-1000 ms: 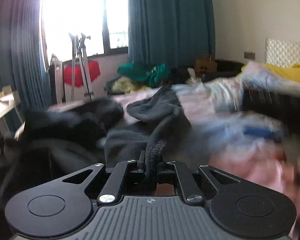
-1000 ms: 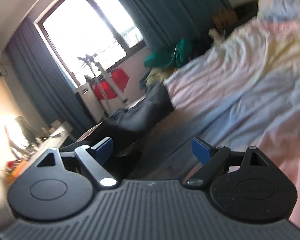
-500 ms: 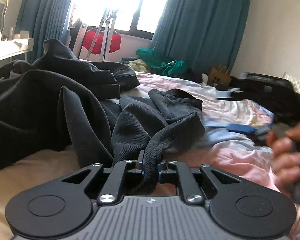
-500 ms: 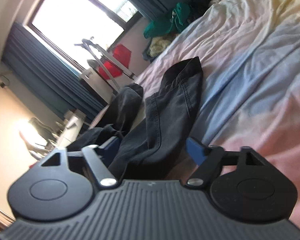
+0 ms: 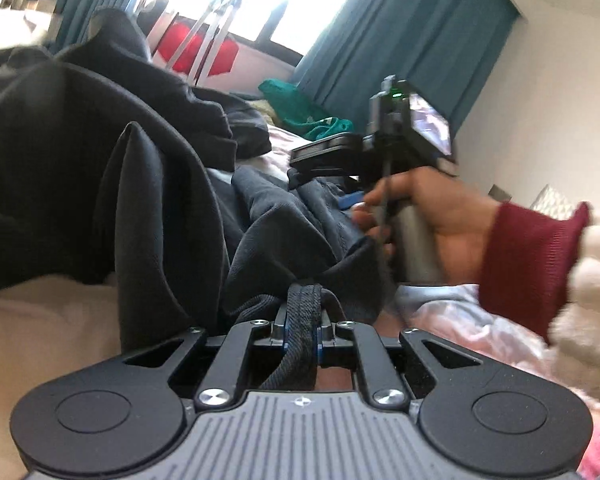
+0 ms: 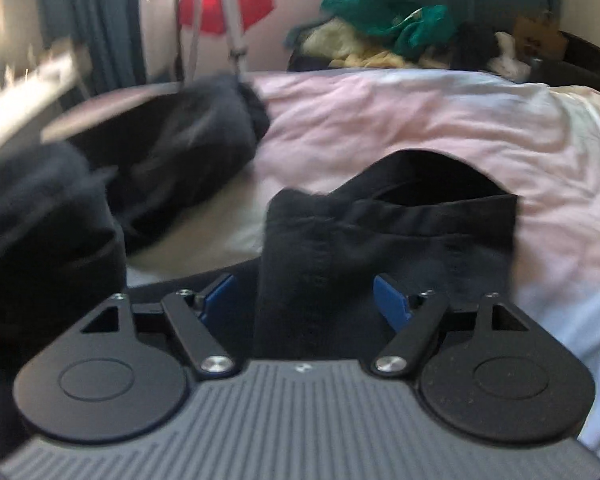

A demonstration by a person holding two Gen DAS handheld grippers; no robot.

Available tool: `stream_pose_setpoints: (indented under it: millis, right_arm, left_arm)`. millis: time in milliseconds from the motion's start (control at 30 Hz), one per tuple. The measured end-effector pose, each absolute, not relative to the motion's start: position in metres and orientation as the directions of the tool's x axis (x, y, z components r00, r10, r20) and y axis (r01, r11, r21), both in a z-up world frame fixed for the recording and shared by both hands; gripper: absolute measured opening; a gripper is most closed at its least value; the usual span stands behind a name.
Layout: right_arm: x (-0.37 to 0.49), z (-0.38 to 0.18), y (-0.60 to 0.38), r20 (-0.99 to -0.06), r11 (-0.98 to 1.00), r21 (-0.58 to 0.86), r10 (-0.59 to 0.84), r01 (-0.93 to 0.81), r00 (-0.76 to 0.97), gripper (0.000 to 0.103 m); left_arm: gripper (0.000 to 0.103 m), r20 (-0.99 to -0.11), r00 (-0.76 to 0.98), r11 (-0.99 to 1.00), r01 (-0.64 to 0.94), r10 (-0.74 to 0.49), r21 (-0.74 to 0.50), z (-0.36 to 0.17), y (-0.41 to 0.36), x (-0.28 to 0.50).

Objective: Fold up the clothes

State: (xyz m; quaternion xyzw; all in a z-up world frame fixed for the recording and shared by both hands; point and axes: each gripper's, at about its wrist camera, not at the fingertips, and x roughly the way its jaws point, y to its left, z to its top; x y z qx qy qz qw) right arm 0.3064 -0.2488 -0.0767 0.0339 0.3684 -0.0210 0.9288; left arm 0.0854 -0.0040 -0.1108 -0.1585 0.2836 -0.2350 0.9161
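A dark grey garment (image 5: 284,220) lies crumpled on the bed. My left gripper (image 5: 302,330) is shut on its ribbed hem, which bunches between the jaws. My right gripper (image 6: 306,300) is open, its blue pads (image 6: 390,304) on either side of another part of the dark garment (image 6: 380,224) with an open end. In the left wrist view the right gripper (image 5: 340,196) shows, held by a hand in a red cuff, low over the garment's far part.
More dark clothes (image 5: 80,128) are piled at the left of the bed (image 6: 420,120), which has a pink and white cover. A green clothes heap (image 6: 388,20), a red item on a metal stand (image 6: 224,4) and teal curtains (image 5: 400,40) stand by the window.
The right gripper has come down from above the bed to the garment, so the cloth now sits between its open pads. The left gripper keeps its hold on the hem.
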Motion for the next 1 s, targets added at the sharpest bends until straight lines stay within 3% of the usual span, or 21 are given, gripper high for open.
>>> stream_pose_setpoints:
  millis: [100, 133, 167, 233, 267, 467, 600, 800, 867, 1000]
  right_arm:
    - [0.313, -0.087, -0.235, -0.689, 0.996, -0.066, -0.089, 0.060, 0.719, 0.072]
    - [0.313, -0.088, -0.234, -0.685, 0.993, -0.083, -0.115, 0.079, 0.719, 0.055]
    - [0.310, -0.086, -0.238, -0.674, 0.991, -0.078, -0.135, 0.112, 0.726, 0.029]
    - [0.301, -0.076, -0.248, -0.644, 0.983, -0.051, -0.169, 0.179, 0.746, 0.010]
    - [0.294, -0.069, -0.255, -0.623, 0.978, -0.031, -0.181, 0.207, 0.761, 0.008]
    - [0.218, -0.008, -0.325, -0.451, 0.920, 0.154, -0.259, 0.360, 0.854, 0.007]
    - [0.146, 0.010, -0.393, -0.406, 0.806, 0.364, -0.314, 0.467, 0.858, 0.007]
    - [0.056, -0.044, -0.471, -0.548, 0.546, 0.589, -0.271, 0.595, 0.791, 0.007]
    - [0.046, -0.063, -0.487, -0.612, 0.470, 0.625, -0.200, 0.623, 0.765, 0.008]
    - [0.037, -0.077, -0.497, -0.654, 0.416, 0.652, -0.113, 0.634, 0.748, 0.010]
  left_arm:
    - [0.012, -0.444, 0.708, 0.826, 0.376, -0.549, -0.421, -0.109, -0.006, 0.084]
    - [0.012, -0.442, 0.709, 0.827, 0.387, -0.549, -0.406, -0.107, -0.009, 0.082]
    - [0.012, -0.438, 0.708, 0.825, 0.398, -0.554, -0.401, -0.107, -0.010, 0.080]
    - [0.012, -0.431, 0.703, 0.818, 0.410, -0.565, -0.405, -0.105, -0.011, 0.077]
    - [0.012, -0.428, 0.699, 0.812, 0.411, -0.572, -0.414, -0.105, -0.010, 0.076]
    - [0.011, -0.404, 0.702, 0.799, 0.421, -0.586, -0.428, -0.098, -0.012, 0.065]
    - [0.011, -0.404, 0.717, 0.821, 0.458, -0.567, -0.341, -0.087, -0.015, 0.052]
    - [0.012, -0.451, 0.702, 0.834, 0.467, -0.551, -0.294, -0.081, -0.021, 0.035]
    - [0.012, -0.467, 0.709, 0.849, 0.454, -0.528, -0.272, -0.084, -0.026, 0.030]
    - [0.013, -0.484, 0.724, 0.869, 0.439, -0.492, -0.227, -0.086, -0.031, 0.020]
